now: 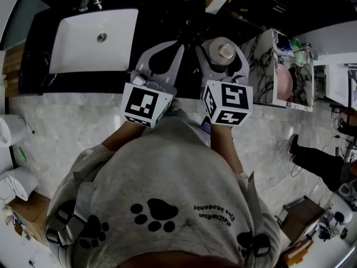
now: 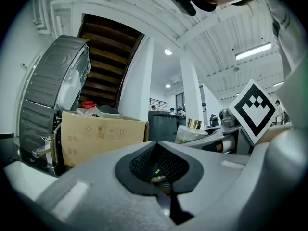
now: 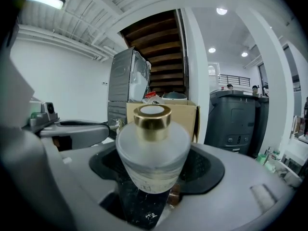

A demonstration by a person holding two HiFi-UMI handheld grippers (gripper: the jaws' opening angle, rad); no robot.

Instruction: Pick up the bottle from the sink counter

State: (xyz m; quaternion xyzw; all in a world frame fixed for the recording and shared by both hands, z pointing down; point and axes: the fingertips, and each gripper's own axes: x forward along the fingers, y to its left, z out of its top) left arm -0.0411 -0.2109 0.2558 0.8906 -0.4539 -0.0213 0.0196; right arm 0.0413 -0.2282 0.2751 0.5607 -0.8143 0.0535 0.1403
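A squat frosted-glass bottle [image 1: 226, 52] with a gold cap stands upright between the jaws of my right gripper [image 1: 222, 43], over the black sink counter [image 1: 162, 21]. In the right gripper view the bottle [image 3: 153, 150] fills the gap, and the dark pads [image 3: 204, 170] of the right gripper [image 3: 156, 167] lie against both its sides. I cannot tell whether its base touches the counter. My left gripper [image 1: 178, 44] hovers just left of it, jaws shut with nothing between them. In its own view the left gripper [image 2: 159, 165] shows only its meshed pads.
A white rectangular sink [image 1: 78, 43] is set into the counter at the left. A marble-patterned stand [image 1: 262, 54] with a pink item [image 1: 283, 82] is at the right. Ahead stand a cardboard box [image 2: 96, 134], a dark bin [image 3: 240, 117] and a staircase.
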